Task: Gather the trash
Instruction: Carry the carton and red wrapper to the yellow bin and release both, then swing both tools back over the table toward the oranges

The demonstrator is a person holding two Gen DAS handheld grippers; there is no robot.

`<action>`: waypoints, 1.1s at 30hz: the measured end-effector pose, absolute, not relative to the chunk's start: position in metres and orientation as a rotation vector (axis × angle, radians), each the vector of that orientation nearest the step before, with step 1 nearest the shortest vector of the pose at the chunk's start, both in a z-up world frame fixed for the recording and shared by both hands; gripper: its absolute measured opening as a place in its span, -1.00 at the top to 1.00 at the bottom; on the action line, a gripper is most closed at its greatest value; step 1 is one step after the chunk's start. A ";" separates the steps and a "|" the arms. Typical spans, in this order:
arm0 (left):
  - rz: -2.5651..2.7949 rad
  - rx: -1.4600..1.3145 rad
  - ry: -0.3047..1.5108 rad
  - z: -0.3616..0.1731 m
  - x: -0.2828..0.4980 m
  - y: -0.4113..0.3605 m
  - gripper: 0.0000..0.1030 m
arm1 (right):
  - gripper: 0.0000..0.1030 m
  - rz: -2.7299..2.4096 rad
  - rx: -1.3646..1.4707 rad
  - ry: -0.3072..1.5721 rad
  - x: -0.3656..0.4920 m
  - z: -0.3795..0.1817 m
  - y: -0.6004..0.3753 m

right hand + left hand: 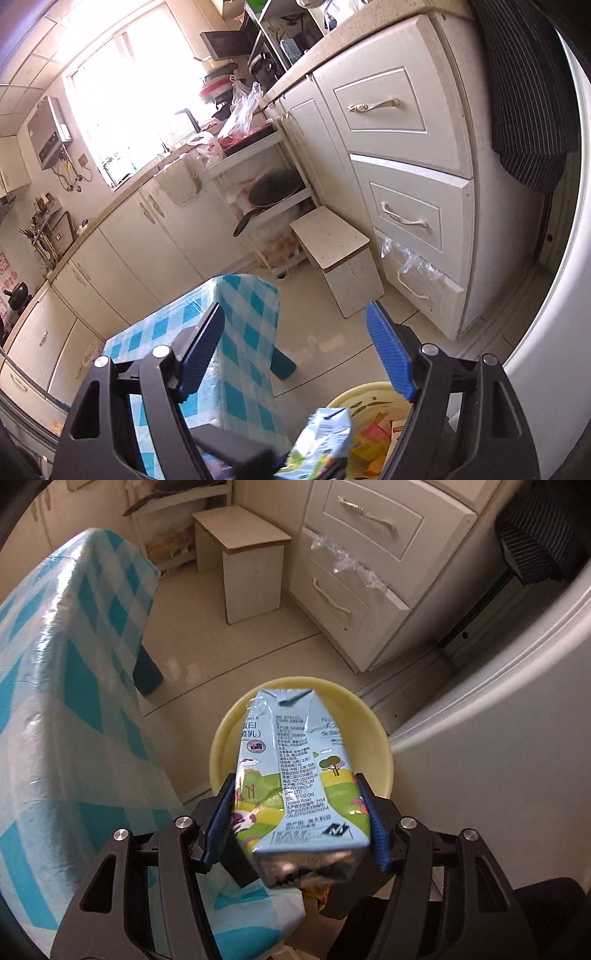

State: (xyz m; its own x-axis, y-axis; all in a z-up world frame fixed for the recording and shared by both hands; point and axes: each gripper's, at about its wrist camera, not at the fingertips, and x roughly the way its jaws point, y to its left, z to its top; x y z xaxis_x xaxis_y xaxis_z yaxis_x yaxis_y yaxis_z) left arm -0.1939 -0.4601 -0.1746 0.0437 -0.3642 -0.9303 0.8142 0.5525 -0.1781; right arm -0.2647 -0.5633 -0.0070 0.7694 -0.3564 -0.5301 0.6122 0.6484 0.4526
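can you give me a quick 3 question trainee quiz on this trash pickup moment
1. True or false: the left claw is shut on the light blue milk carton.
2. Which container lies below the carton?
A. the round pale yellow plastic basin
B. a grey metal bucket
C. a cardboard box
3. Fill in: the right claw holds nothing, and its blue pads stand ____.

Key
1. True: both pads press the carton's sides.
2. A: the basin sits on the floor beside the blue checked tablecloth; the right wrist view shows wrappers in it.
3. Apart, meaning open.
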 end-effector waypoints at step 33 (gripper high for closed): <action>-0.529 0.429 0.884 -0.043 -0.092 -0.187 -0.57 | -0.62 -0.253 0.419 0.609 -0.133 0.000 -0.425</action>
State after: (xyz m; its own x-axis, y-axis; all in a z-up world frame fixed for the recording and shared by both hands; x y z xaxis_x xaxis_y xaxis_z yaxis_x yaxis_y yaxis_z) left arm -0.0920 -0.1866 -0.0427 0.5222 -0.2553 -0.8137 0.5965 0.7913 0.1345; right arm -0.1334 -0.4249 0.0004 0.7935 -0.1072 -0.5991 0.3497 0.8860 0.3046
